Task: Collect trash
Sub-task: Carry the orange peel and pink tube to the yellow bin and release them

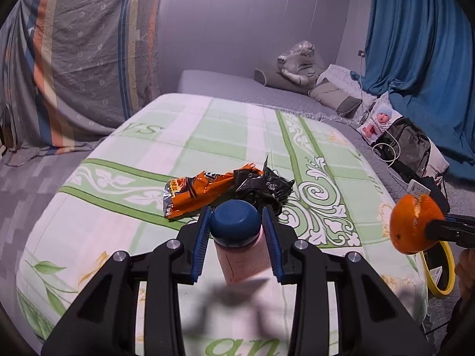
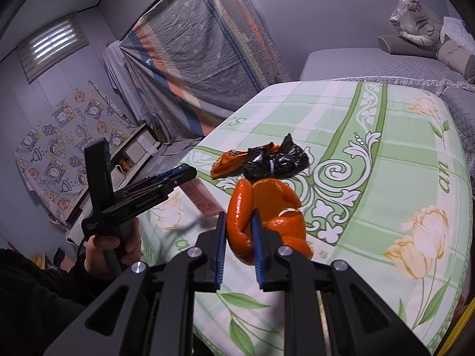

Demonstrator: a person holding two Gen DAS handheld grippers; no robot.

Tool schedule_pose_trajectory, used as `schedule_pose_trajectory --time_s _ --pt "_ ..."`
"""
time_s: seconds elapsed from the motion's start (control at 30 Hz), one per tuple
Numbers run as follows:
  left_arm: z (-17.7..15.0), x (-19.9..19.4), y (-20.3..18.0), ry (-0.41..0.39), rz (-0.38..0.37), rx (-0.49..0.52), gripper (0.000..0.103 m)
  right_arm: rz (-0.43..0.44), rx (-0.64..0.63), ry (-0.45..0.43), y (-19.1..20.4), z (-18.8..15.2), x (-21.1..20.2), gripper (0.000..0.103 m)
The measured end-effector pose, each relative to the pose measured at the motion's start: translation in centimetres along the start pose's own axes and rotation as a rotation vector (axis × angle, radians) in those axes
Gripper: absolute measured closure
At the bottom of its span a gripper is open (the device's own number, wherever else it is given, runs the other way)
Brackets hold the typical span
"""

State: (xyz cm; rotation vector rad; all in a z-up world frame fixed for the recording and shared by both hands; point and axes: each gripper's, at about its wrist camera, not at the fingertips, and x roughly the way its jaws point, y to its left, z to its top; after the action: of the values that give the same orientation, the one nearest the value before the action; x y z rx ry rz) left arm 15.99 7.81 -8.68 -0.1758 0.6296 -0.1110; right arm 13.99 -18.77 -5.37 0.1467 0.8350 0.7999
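Note:
My left gripper (image 1: 236, 218) is shut on a pink bottle with a dark blue cap (image 1: 234, 222), held above the green-and-white tablecloth (image 1: 207, 136). My right gripper (image 2: 239, 222) is shut on a piece of orange peel (image 2: 267, 204), which also shows in the left wrist view (image 1: 412, 225) at the right. An orange snack wrapper (image 1: 193, 191) and a crumpled black plastic bag (image 1: 261, 187) lie together on the cloth beyond both grippers; they also show in the right wrist view as the wrapper (image 2: 228, 160) and the bag (image 2: 276, 160). The left gripper (image 2: 181, 175) shows there from the side with the bottle (image 2: 202, 197).
A yellow-rimmed bin (image 1: 439, 270) stands below the table's right edge. A grey bed (image 1: 252, 89) with pillows and a wrapped plush toy (image 1: 299, 62) lies behind. A black backpack (image 1: 409, 145) and a doll (image 1: 380, 121) sit at the right, under a blue curtain (image 1: 415, 44).

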Motion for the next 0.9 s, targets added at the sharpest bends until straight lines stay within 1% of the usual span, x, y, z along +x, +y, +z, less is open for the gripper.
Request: schedule_pose_trajectory --time_s 0.2,0.47,0.63,0.8,0.9 --pt "0.2 -2.0 -0.5 -0.041 -0.038 0.018 0.070 0.003 -0.010 -0.004 1.4 -0.2 -0.4 0.088" --pt "0.8 -3.7 -1.6 -0.091 -0.049 0.057 0.070 -0.010 -0.011 -0.023 1.9 -0.3 -1.6 0.088" --pt "1.2 -4.1 -3.0 -0.105 -0.070 0.090 0.070 -0.021 0.004 -0.032 1.4 -0.6 -2.3 0.088" --pt "1.7 -4.3 -5.3 -0.120 -0.110 0.134 0.070 -0.042 0.021 -0.068 0.8 -0.8 -4.1 0.088" --pt "2.3 -4.3 -7.1 -0.133 -0.141 0.162 0.070 -0.070 0.031 -0.099 0.0 -0.8 -5.4 0.088"
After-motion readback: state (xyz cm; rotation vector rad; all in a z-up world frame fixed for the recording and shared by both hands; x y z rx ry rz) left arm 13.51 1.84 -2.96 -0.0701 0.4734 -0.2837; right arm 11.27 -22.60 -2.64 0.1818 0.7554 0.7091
